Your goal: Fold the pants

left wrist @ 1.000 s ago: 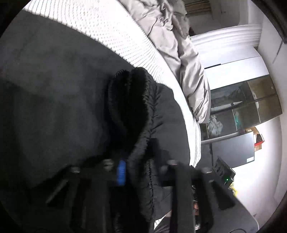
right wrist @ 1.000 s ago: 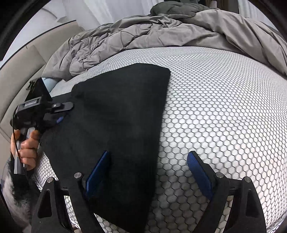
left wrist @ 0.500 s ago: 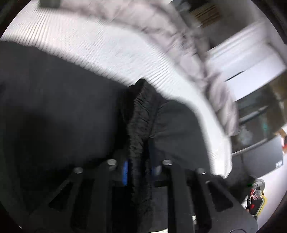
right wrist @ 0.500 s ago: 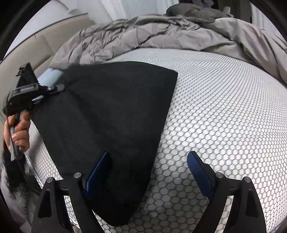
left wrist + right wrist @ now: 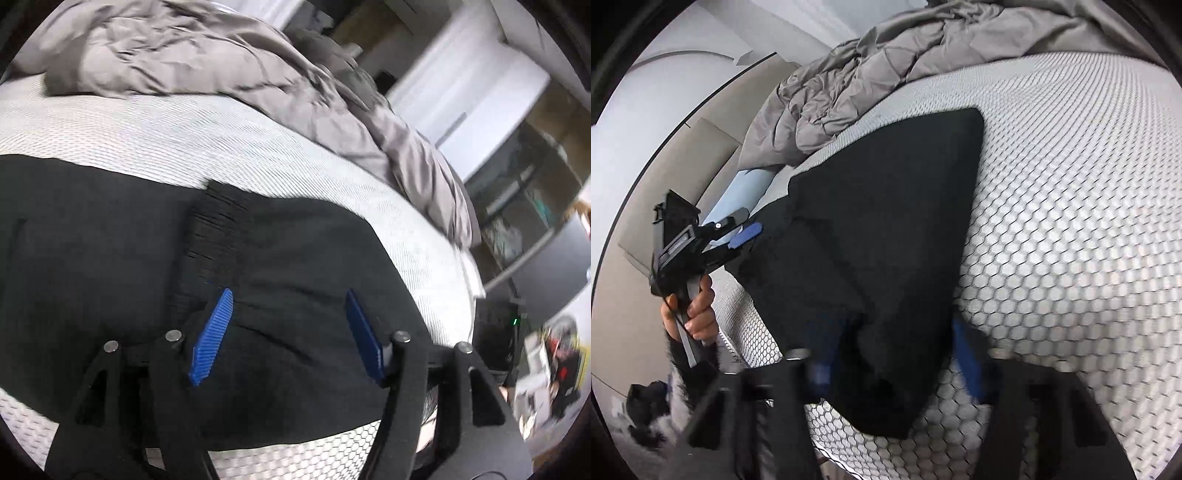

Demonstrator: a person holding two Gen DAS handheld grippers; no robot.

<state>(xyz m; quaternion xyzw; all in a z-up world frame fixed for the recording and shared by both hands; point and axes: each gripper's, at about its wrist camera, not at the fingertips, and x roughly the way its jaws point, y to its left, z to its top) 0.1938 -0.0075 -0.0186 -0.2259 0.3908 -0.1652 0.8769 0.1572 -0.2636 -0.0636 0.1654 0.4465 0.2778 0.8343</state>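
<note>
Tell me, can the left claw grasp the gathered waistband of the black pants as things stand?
Probably yes. The left claw is open above the black pants, and the gathered waistband lies just ahead of its left finger, with nothing covering it.

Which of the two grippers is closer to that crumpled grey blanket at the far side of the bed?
Left. The left gripper sits at the pants' far edge, just below the grey blanket. The right gripper is at the pants' near end, farther away.
</note>
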